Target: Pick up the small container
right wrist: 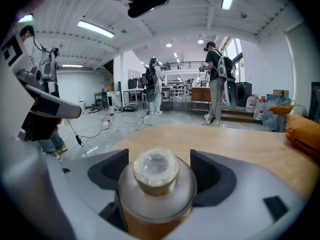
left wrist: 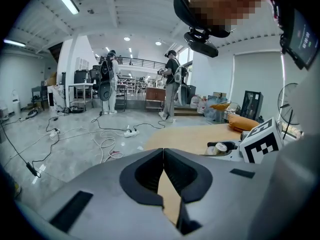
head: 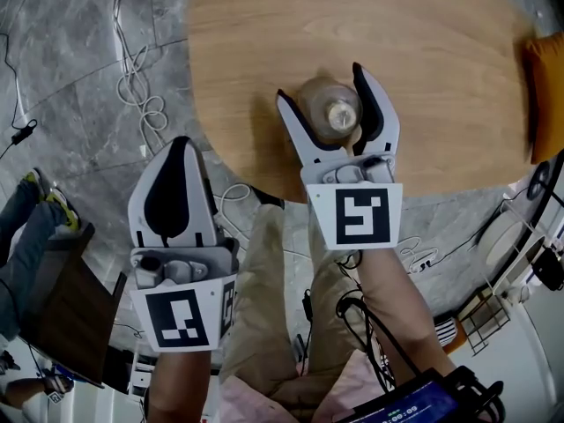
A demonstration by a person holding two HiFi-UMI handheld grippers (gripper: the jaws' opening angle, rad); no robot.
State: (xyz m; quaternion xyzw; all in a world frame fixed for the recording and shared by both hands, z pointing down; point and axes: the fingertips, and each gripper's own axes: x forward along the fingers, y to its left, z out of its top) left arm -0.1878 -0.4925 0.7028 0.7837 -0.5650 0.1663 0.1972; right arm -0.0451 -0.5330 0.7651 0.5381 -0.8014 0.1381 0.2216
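Small container caught in the right claw

The small container (head: 332,113) stands on the round wooden table (head: 414,42), near its 6 o'clock edge, deep between the right claw's (head: 320,83) wide jaws, touching both. The left claw (head: 181,144) is pressed closed with nothing in it, at 8 o'clock from the container, off the table.

No legible txt, labels or nos. anywhere; screen (head: 405,408) digits too blurry to read
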